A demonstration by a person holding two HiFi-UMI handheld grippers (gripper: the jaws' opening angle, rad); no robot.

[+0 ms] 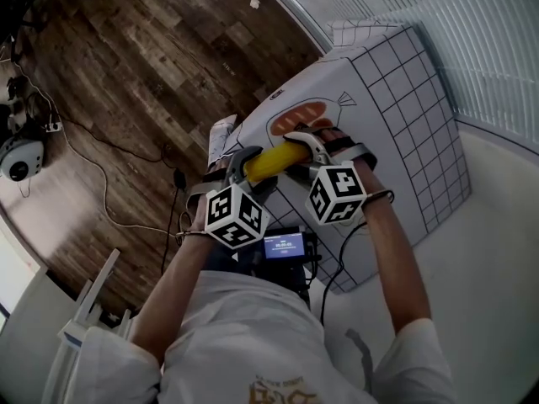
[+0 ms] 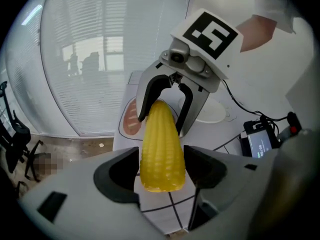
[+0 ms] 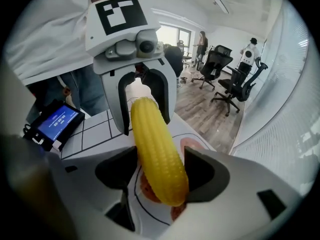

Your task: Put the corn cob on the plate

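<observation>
Not done yet: the corn cob [image 1: 274, 163] is up in the air, slung between both tongs, not on the plate [image 1: 273, 129] printed on the table [image 1: 396, 124] cover. Right tongs [image 3: 161, 170] look clamped on the narrow end. Left tongs [image 2: 161, 170] are spread wide around the fat end and don't seem to be pinching. What's left is lowering it onto that plate, which sits just beyond and under the cob.

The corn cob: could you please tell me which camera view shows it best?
The right gripper view: the corn cob runs large through the centre, with clear kernels along nearly its full length. The left gripper view shows it more foreshortened; the head view shows only a small, partly covered yellow stretch.
</observation>
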